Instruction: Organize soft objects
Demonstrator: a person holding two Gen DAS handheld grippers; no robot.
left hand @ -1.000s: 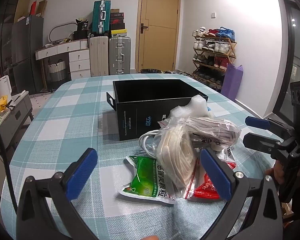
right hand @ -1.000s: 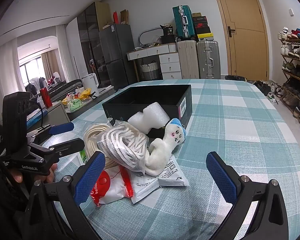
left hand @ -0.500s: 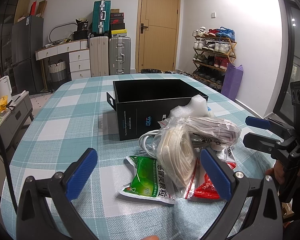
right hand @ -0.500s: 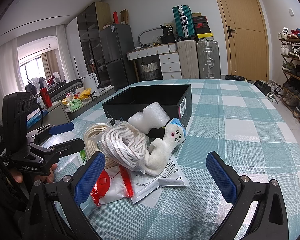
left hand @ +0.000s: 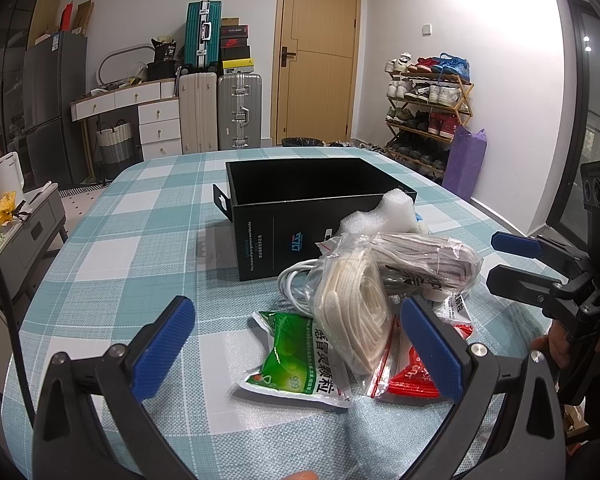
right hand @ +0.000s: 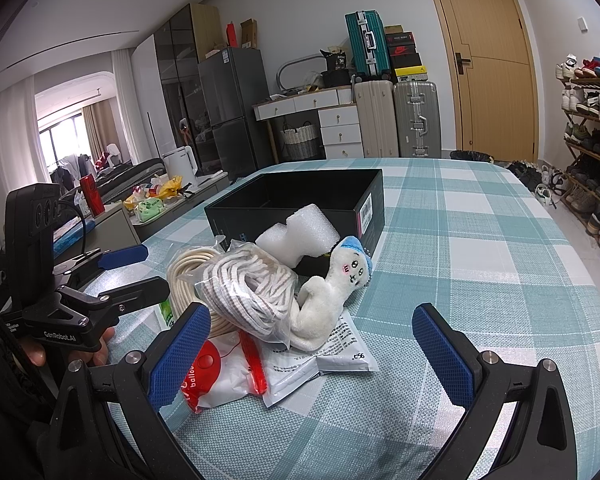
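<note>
Nothing is in the black box (left hand: 320, 196) yet. The soft things, like the toy (right hand: 332, 296) and rope bag (left hand: 356, 312), sit piled just beside it. Both tongs, left (left hand: 300, 344) and right (right hand: 316, 348), are wide and hold nothing. Next, I think, one must pinch something.

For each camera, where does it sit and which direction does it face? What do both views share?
Left wrist: on the left hand-held gripper, facing pile, black box and door; right hand-held gripper and hand at right.
Right wrist: on the right hand-held gripper, facing pile from its other side; plush toy shows, left gripper at left.
Shared: box, bagged ropes, foam, checked tablecloth.
</note>
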